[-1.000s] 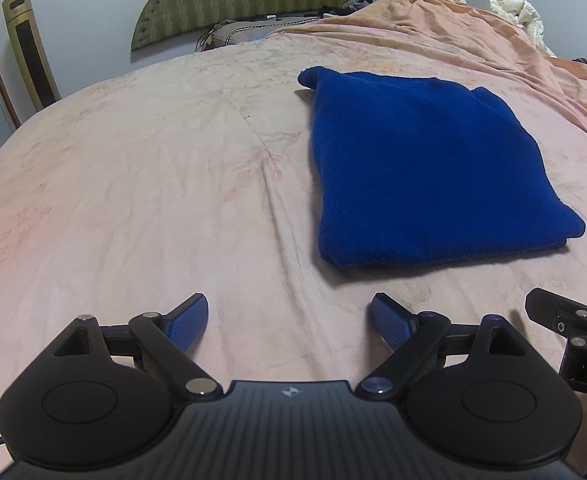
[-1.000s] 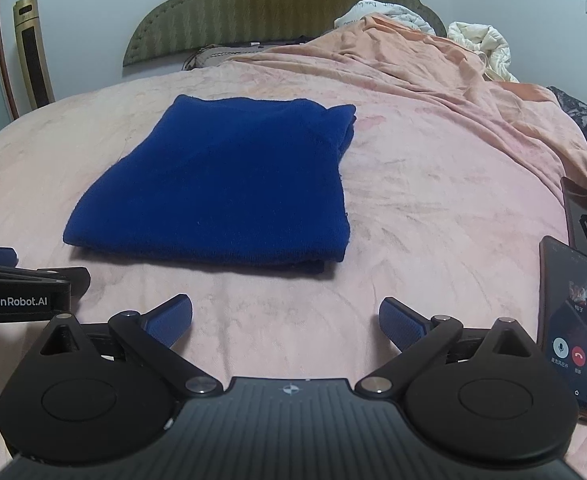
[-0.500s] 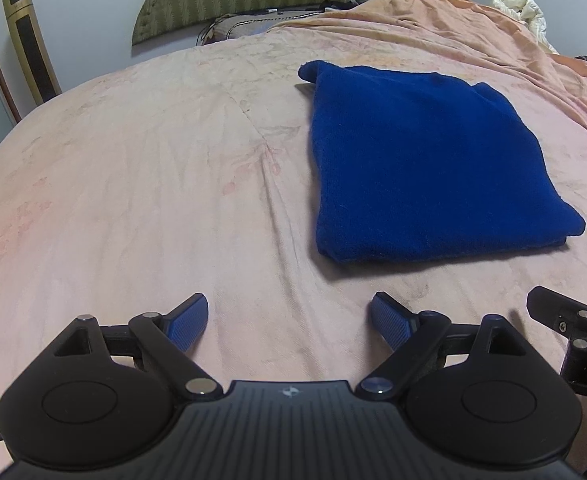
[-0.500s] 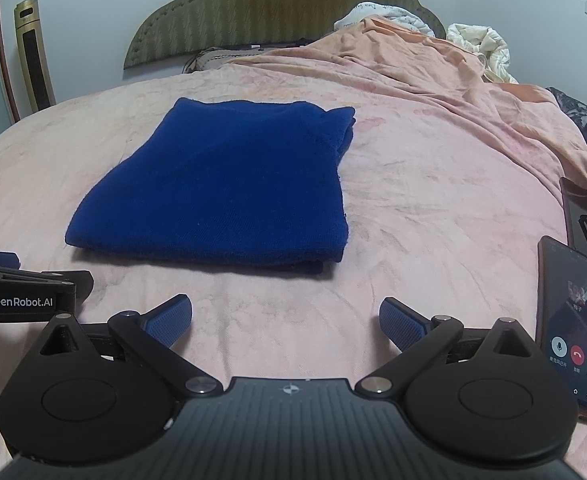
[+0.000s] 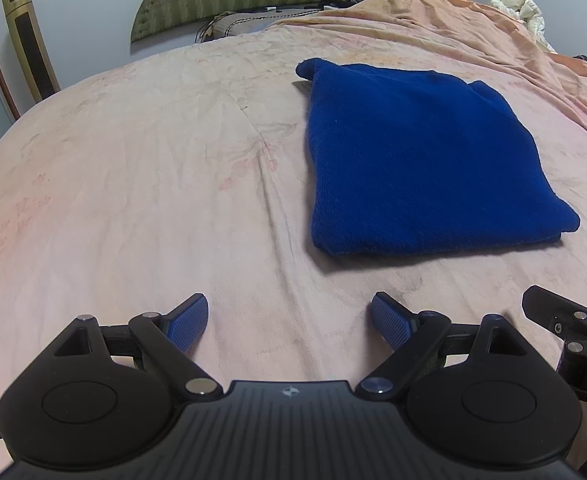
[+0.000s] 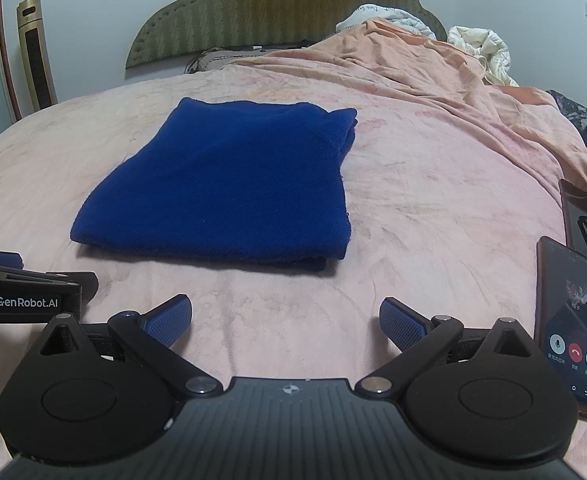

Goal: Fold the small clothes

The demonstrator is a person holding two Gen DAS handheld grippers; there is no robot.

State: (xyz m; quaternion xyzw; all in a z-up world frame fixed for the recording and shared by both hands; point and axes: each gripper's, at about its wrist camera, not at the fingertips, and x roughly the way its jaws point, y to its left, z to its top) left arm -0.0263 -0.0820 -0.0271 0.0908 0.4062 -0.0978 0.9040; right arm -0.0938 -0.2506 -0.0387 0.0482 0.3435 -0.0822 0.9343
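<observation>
A dark blue knit garment (image 5: 417, 160) lies folded into a flat rectangle on the pink bedspread (image 5: 133, 184); it also shows in the right wrist view (image 6: 229, 184). My left gripper (image 5: 289, 316) is open and empty, hovering near the bed's front, short of the garment's near left corner. My right gripper (image 6: 285, 316) is open and empty, short of the garment's near right edge. Each gripper's side shows in the other's view.
A phone (image 6: 569, 328) with a lit call screen lies on the bed to the right, and a second device with glasses (image 6: 585, 216) behind it. Rumpled orange bedding (image 6: 433, 64) piles at the back right. A headboard (image 6: 277, 8) and a tower fan (image 6: 35, 52) stand behind.
Both grippers have tilted or drawn back slightly, so the garment sits a little lower in both views. Nothing was grasped or released.
</observation>
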